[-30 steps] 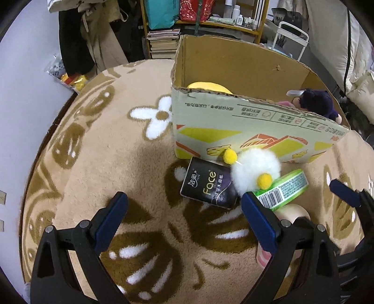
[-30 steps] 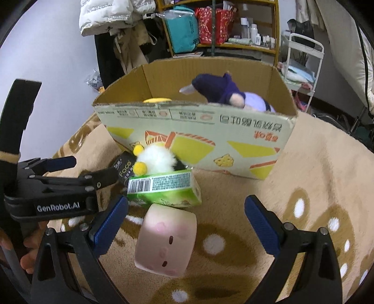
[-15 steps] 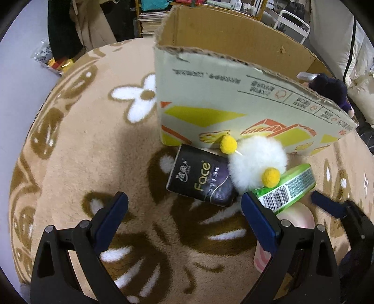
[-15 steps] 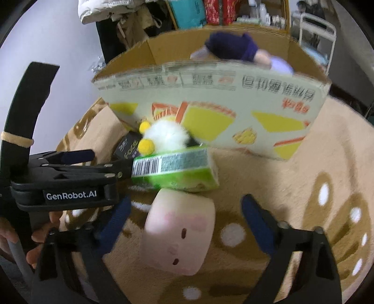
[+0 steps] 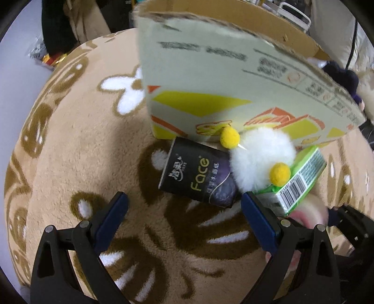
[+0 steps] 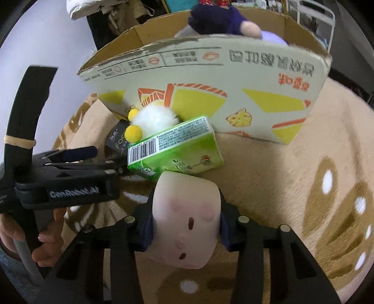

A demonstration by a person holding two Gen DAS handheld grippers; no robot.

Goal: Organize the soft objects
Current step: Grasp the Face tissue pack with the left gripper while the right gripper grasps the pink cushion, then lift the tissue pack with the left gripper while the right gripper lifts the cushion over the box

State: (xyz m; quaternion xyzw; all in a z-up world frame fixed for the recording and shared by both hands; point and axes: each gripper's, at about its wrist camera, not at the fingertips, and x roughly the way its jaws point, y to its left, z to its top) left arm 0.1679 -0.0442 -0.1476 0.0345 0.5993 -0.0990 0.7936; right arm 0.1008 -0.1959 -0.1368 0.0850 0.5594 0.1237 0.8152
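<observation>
Right gripper (image 6: 185,230) has just been closing and now its blue pads pinch the pink cube (image 6: 187,217) from both sides, down on the rug (image 6: 292,163). Left gripper (image 5: 184,217) hangs spread wide over bare rug, nothing between its fingers. Ahead sit the black pack (image 5: 198,179), the white puff (image 5: 261,155) and the green pack (image 6: 177,149), all tight against the box (image 6: 210,88). A purple plush (image 6: 219,19) lies inside it
</observation>
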